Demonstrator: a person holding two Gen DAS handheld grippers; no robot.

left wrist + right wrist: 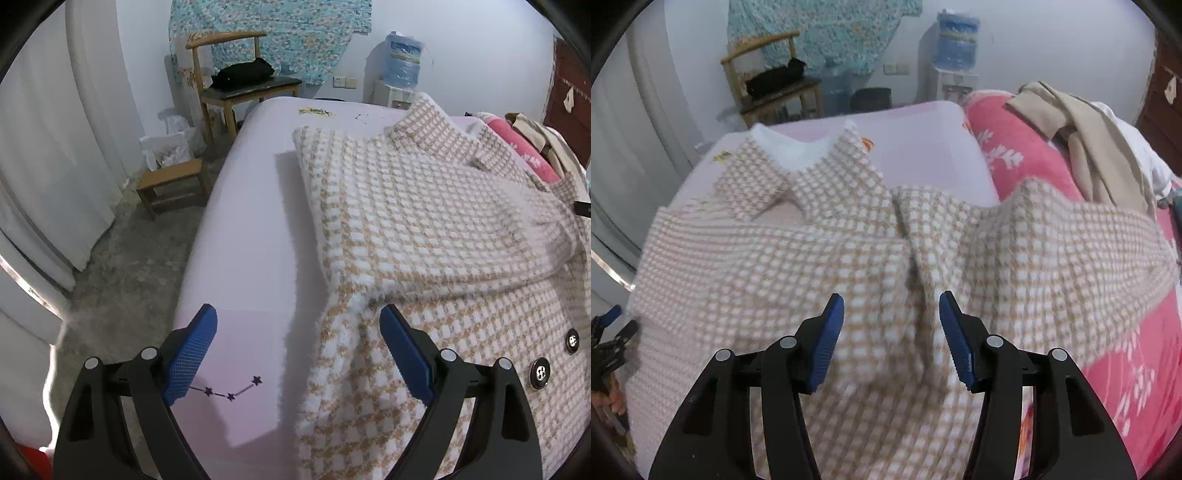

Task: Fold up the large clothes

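1. Starting at far left of the left wrist view: white curtain [48, 155], low wooden stool [171, 184] on the floor, wooden chair [229, 77] against the wall with a dark bundle on its seat.
2. Moving rightward: lilac bed sheet [251, 221], bare along its near-left side.
3. Left gripper [298, 334] spread wide and empty, left pad over bare sheet, right pad just above the fuzzy edge of the checked coat [424, 229]; contact not discernible.
4. Coat spread across the middle of the bed, beige and white checks, black buttons [541, 372] low at right, one panel turned over the body so a raised fold runs across it.
5. Right gripper [892, 326] likewise parted wide and empty, poised over the centre of the coat, where a lengthwise crease runs between the pads; collar and white lining at the far end.
6. Furthest right: pink blanket [1027, 147] with beige garment [1086, 133] heaped on it, touching the coat's right side.
7. Step in hand, by judgement: early folding, between grasps, choosing fresh holds for the next fold.
8. Next move likely calls for closing on the left edge and on the matching right edge, lifting both evenly, then laying the side inward while clearing the blanket and avoiding bunching along the crease.
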